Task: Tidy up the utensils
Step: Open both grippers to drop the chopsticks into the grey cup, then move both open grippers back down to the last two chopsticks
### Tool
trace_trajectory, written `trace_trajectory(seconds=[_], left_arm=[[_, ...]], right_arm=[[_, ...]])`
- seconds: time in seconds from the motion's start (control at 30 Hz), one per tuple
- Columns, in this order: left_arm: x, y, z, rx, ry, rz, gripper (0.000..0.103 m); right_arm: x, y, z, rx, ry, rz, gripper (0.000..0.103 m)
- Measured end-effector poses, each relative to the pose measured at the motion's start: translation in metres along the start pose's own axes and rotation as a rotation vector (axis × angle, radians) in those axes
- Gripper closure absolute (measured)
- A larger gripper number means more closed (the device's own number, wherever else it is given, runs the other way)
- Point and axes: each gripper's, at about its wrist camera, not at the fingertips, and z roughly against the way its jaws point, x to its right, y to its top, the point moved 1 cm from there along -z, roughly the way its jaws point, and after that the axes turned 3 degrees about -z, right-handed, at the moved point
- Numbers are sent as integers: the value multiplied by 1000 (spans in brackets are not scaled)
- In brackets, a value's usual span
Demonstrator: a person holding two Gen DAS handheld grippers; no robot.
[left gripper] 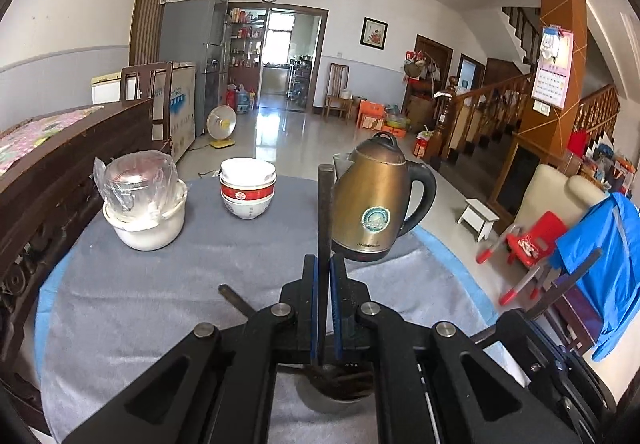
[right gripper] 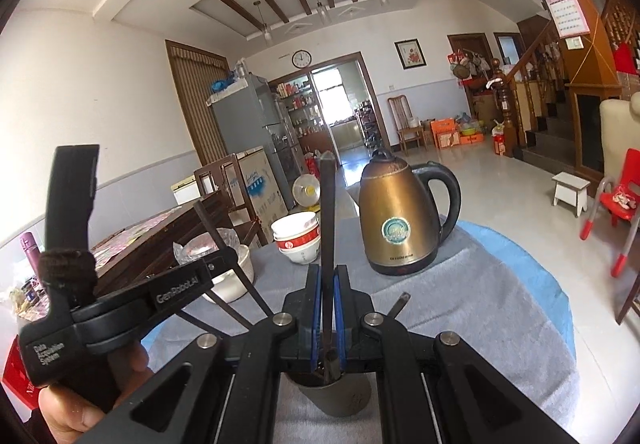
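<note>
My left gripper [left gripper: 325, 268] is shut on a dark chopstick [left gripper: 325, 211] that stands upright between the blue pads. Its lower end sits over a grey metal cup [left gripper: 336, 394] holding other chopsticks. My right gripper [right gripper: 329, 276] is shut on another dark chopstick [right gripper: 328, 211], upright, its lower end in the same grey cup [right gripper: 336, 400]. The left gripper's body [right gripper: 120, 296] shows at the left of the right wrist view, with chopsticks [right gripper: 234, 264] crossing behind it. One loose chopstick [left gripper: 236, 300] lies on the grey cloth [left gripper: 160, 284].
A bronze electric kettle [left gripper: 374, 203] stands just beyond the grippers. Stacked white and red bowls [left gripper: 248, 187] and a white pot with a plastic-wrapped lid [left gripper: 144, 203] sit at the back left. A dark wooden bench [left gripper: 52, 171] borders the table's left side.
</note>
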Motion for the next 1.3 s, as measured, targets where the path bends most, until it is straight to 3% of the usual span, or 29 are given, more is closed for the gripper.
trace_trajectory(seconds=[0.2,0.23,0.27,0.33,0.4,0.57,0.7,0.77,0.83,0.87,0.93,1.07,1.17,1.3], left_arm=[[-5,1,20,7,14,-41,94],[-6,0,24,11,17,-45,84],[-9,-1,31,16,17,-47,68],[-14,-1,43,30,28,-39,55],[-20,-3,61,56,40,-39,54],[-42,-12,96,100,108,-27,40],[-65,-30,113,94,145,14,33],[-73,-42,114,76,172,16,33],[-82,-59,112,37,191,27,33],[-85,-66,109,14,193,33,33],[-90,-84,100,-52,193,45,33],[-100,-121,80,-166,215,58,33],[-106,-142,68,-240,221,67,33],[-110,-162,64,-275,241,54,33]], right_arm=[[-1,-5,-2,-46,16,-26,94],[-2,-5,-1,-54,24,-30,93],[-2,-6,-2,-58,26,-33,92],[-4,-7,0,-71,29,-41,92],[-5,-7,2,-87,38,-54,92],[1,-7,16,-67,60,-100,90],[7,-11,36,-32,96,-151,85],[9,-15,48,3,108,-164,76],[10,-22,60,38,119,-164,58],[10,-25,65,54,122,-160,42],[7,-35,78,108,125,-135,41],[0,-58,80,99,148,-94,41],[-4,-78,70,42,137,-73,41],[-2,-111,46,-57,132,-77,41]])
